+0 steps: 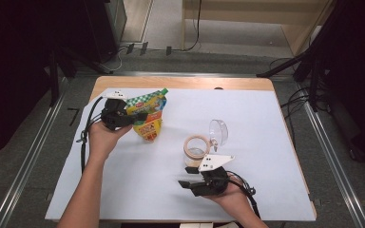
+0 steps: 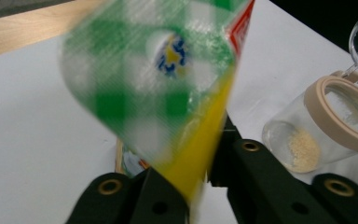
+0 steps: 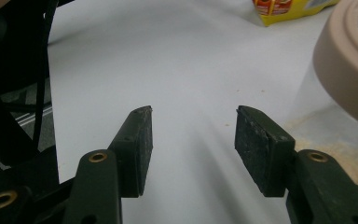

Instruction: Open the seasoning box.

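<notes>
A green-checked and yellow refill pouch (image 1: 148, 114) is held upright at the table's left, with my left gripper (image 1: 135, 116) shut on its side. In the left gripper view the pouch (image 2: 168, 93) is blurred and pinched between the black jaws (image 2: 200, 179). A glass jar (image 1: 196, 148) with a beige rim and a clear hinged lid (image 1: 218, 132) stands open near the middle, with a little pale powder at the bottom (image 2: 303, 144). My right gripper (image 1: 186, 176) lies low just in front of the jar. Its jaws (image 3: 193, 135) are open with nothing between them, and the jar's rim (image 3: 349, 60) is at the right.
A white sheet (image 1: 247, 118) covers the wooden table (image 1: 185, 83). Cables trail from both grippers toward the person. Dark stands and floor cables surround the table beyond its edges.
</notes>
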The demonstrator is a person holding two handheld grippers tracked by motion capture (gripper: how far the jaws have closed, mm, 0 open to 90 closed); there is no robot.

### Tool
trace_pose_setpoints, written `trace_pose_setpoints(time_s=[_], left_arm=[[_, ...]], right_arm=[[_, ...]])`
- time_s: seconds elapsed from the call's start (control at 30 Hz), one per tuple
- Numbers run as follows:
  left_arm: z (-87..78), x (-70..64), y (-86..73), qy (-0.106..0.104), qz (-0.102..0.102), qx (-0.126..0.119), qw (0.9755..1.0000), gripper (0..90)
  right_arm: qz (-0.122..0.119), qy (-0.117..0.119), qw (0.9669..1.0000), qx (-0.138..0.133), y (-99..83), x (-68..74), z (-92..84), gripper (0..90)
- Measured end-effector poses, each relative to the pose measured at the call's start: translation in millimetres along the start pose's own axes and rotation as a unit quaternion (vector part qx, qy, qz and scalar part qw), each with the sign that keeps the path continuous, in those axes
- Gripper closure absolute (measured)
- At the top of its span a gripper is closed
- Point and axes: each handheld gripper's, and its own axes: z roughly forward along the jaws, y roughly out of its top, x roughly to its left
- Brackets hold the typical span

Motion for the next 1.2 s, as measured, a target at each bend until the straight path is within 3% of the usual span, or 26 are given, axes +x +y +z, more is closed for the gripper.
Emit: trace_pose_setpoints(time_s=[0.3, 0.5, 0.73, 0.83, 1.0, 1.2], left_arm=[[-10.4, -5.2, 4.2, -0.013, -0.011, 0.02, 0.9997, 90.0], [-27.0, -18.6, 8.4, -0.036, 0.0, 0.028, 0.9989, 90.0], [-47.8, -38.4, 12.0, -0.068, 0.016, 0.028, 0.9972, 90.0], [-53.8, -44.7, 12.8, -0.081, 0.02, 0.028, 0.9961, 90.0], [-60.6, -56.6, 14.8, -0.089, 0.034, 0.039, 0.9947, 90.0], [-67.0, -67.9, 15.7, -0.101, 0.046, 0.049, 0.9926, 90.0]], right_arm=[[-0.005, -0.003, 1.0, -0.006, -1.3, 0.5, 3.6, 47.7], [0.01, 0.005, 0.9999, -0.002, -1.8, -0.9, 6.6, 48.3], [-0.004, 0.0, 0.9999, -0.014, -1.8, 2.5, 9.4, 51.8], [-0.007, -0.009, 0.9999, -0.011, -1.8, 2.7, 11.7, 55.7], [0.005, -0.018, 0.9998, -0.009, -0.6, 3.0, 20.1, 57.8], [0.002, -0.037, 0.9993, -0.009, 1.9, 3.8, 32.0, 64.4]])
